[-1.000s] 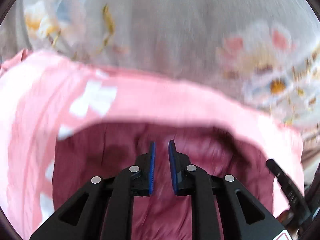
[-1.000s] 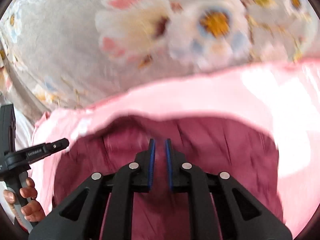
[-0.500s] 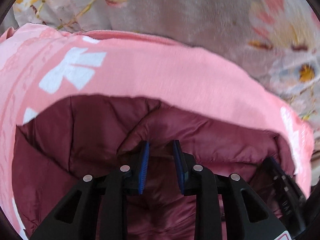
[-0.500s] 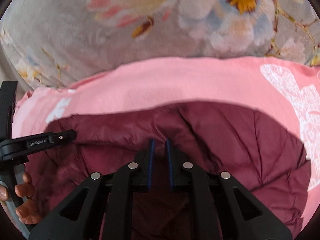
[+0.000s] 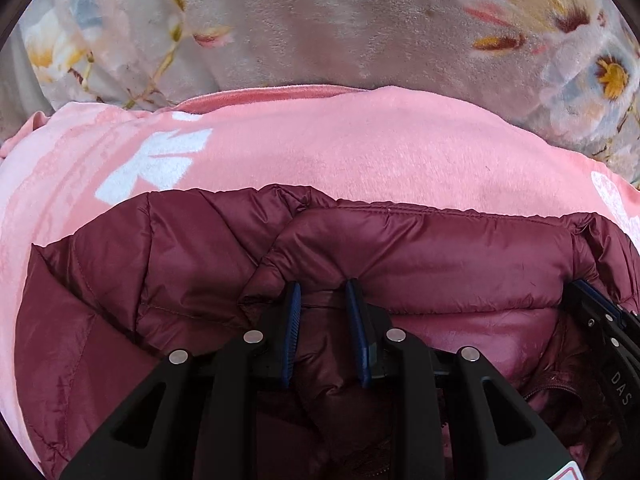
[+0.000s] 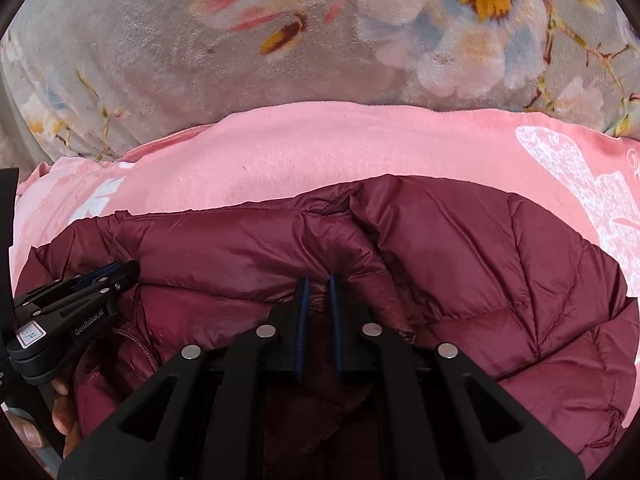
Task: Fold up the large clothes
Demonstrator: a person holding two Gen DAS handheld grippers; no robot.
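A maroon puffer jacket [image 5: 420, 256] lies on a pink blanket [image 5: 340, 148]; it also shows in the right wrist view [image 6: 480, 264]. My left gripper [image 5: 322, 286] is shut on a fold of the jacket near its collar, with cloth bunched between the blue pads. My right gripper [image 6: 319, 280] is shut on the jacket's edge further right. The left gripper also shows in the right wrist view [image 6: 100, 284], held by a hand. The right gripper's tip shows in the left wrist view [image 5: 588, 300].
The pink blanket, also in the right wrist view [image 6: 340, 152], has white prints and lies on a grey floral plush cover [image 5: 320, 20], which shows in the right wrist view too [image 6: 200, 60].
Both grippers have lowered the jacket toward the blanket and it now lies spread flatter. The left jaws stand a little wider around thicker cloth.
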